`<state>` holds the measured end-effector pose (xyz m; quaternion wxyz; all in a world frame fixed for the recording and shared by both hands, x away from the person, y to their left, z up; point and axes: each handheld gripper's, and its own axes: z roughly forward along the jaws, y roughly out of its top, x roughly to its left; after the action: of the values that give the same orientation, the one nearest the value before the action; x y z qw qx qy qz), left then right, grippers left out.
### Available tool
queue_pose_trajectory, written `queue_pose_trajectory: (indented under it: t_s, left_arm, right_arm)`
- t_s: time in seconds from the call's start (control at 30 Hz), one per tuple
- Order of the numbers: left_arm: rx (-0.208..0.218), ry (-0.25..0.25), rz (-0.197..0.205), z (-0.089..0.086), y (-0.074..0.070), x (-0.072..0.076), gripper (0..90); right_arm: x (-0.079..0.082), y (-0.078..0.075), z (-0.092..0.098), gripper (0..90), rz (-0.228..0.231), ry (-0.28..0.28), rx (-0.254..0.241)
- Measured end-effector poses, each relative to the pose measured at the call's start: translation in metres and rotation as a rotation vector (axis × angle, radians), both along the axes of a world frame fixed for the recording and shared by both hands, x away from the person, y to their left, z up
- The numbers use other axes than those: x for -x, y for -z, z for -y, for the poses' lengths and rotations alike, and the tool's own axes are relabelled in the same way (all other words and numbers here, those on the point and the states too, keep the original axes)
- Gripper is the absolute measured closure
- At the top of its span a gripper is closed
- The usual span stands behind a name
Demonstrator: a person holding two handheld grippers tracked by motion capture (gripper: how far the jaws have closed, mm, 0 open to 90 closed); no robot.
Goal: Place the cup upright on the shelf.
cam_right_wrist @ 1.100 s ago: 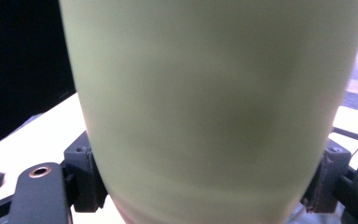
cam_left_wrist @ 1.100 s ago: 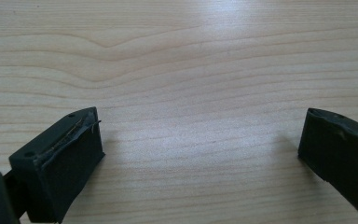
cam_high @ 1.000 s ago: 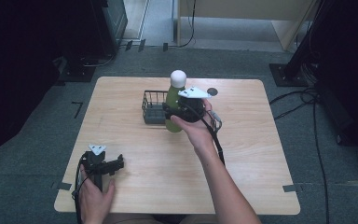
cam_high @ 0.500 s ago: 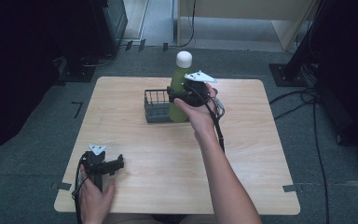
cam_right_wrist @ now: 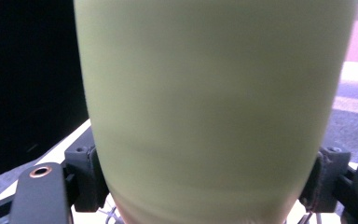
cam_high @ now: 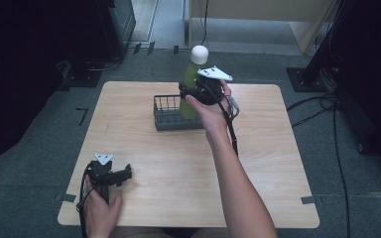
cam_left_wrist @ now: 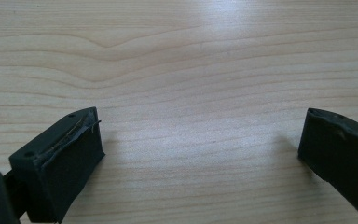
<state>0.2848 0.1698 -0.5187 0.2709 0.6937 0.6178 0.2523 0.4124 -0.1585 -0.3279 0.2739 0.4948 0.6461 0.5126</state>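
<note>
**Green bottle clenched above the wire basket**

Green bottle with white round cap, held upright between the jaws of the right gripper. Grasped low on the body, one black jaw pressed on each side, as seen close in the right gripper view, where the pale green wall stands directly ahead of the jaws and covers most of what lies beyond. Lower part of the bottle at the right end of the dark wire basket; cannot tell if the bottom rests inside it or hangs a little over it. Grey three-cornered plate on top of this gripper, just beside the bottle neck. Person's right hand wrapped around the gripper body, forearm stretched back toward the near edge of the desk, black cable trailing down along the wrist.

Well apart from all this, left gripper low at the near left corner of the desk, held by the left hand. Jaws released, spread wide, nothing between them: in the left gripper view bare light wood between and ahead of the two black pads. Dark floor all around the desk.
</note>
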Motion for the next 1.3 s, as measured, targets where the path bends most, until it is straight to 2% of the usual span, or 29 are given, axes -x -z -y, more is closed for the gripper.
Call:
queue_pose_trajectory:
  t_s: [0.27, 0.3, 0.43, 0.5, 0.57, 0.6, 0.63, 0.73, 0.77, 0.8, 0.83, 0.9, 1.0, 1.03, 1.07, 1.13, 1.23, 1.3]
  left_arm:
    - [0.0, -0.001, 0.002, 0.0, 0.0, 0.0, 0.0]
    - [0.001, -0.001, 0.001, 0.0, 0.0, 0.0, 0.0]
    - [0.0, -0.001, 0.001, 0.0, 0.0, 0.0, 0.0]
    - [0.0, -0.001, 0.002, 0.0, 0.0, 0.0, 0.0]
    - [0.0, -0.002, 0.002, 0.0, 0.0, 0.0, 0.0]
    - [0.0, -0.002, 0.002, 0.0, 0.0, 0.0, 0.0]
    - [0.001, -0.002, 0.001, 0.0, 0.0, 0.0, 0.0]
    - [0.002, -0.002, 0.002, 0.0, 0.0, 0.0, 0.0]
    - [0.001, -0.001, 0.0, 0.0, 0.0, 0.0, 0.0]
    - [0.001, -0.001, 0.0, 0.0, 0.0, 0.0, 0.0]
    - [0.001, -0.001, 0.0, 0.0, 0.0, 0.0, 0.0]
    - [0.003, -0.002, 0.001, 0.0, 0.0, 0.0, 0.0]
    - [0.002, -0.002, 0.001, 0.0, 0.0, 0.0, 0.0]
    - [0.003, -0.002, 0.001, 0.0, 0.0, 0.0, 0.0]
    - [0.003, -0.002, 0.001, 0.0, 0.0, 0.0, 0.0]
    - [0.001, -0.001, 0.0, 0.0, 0.0, 0.0, 0.0]
    - [0.003, -0.002, 0.001, 0.0, 0.0, 0.0, 0.0]
    - [0.002, -0.002, 0.001, 0.0, 0.0, 0.0, 0.0]
  right_arm:
    - [-0.01, 0.004, 0.004, 20.8, 0.044, 0.064, 0.022]
    - [-0.013, 0.007, 0.006, 20.8, 0.058, 0.091, 0.025]
    - [-0.017, 0.011, 0.009, 20.8, 0.064, 0.114, 0.018]
    - [-0.021, 0.016, 0.012, 20.8, 0.065, 0.12, 0.031]
    - [-0.023, 0.024, 0.013, 20.8, 0.073, 0.131, 0.07]
    - [-0.023, 0.024, 0.013, 20.8, 0.073, 0.131, 0.07]
    - [-0.024, 0.032, 0.013, 20.8, 0.063, 0.136, 0.087]
    - [-0.025, 0.039, 0.015, 20.8, 0.047, 0.14, 0.085]
    - [-0.026, 0.046, 0.016, 20.8, 0.017, 0.149, 0.075]
    - [-0.026, 0.046, 0.016, 20.8, 0.017, 0.149, 0.075]
    - [-0.026, 0.053, 0.017, 20.8, -0.016, 0.156, 0.07]
    - [-0.026, 0.059, 0.016, 20.8, -0.028, 0.157, 0.075]
    - [-0.025, 0.059, 0.015, 20.8, -0.019, 0.149, 0.078]
    - [-0.024, 0.058, 0.012, 20.8, -0.024, 0.143, 0.099]
    - [-0.024, 0.058, 0.012, 20.8, -0.024, 0.143, 0.099]
    - [-0.024, 0.055, 0.009, 20.8, -0.046, 0.145, 0.119]
    - [-0.024, 0.052, 0.009, 20.8, -0.087, 0.163, 0.112]
    - [-0.024, 0.052, 0.009, 20.8, -0.088, 0.164, 0.109]
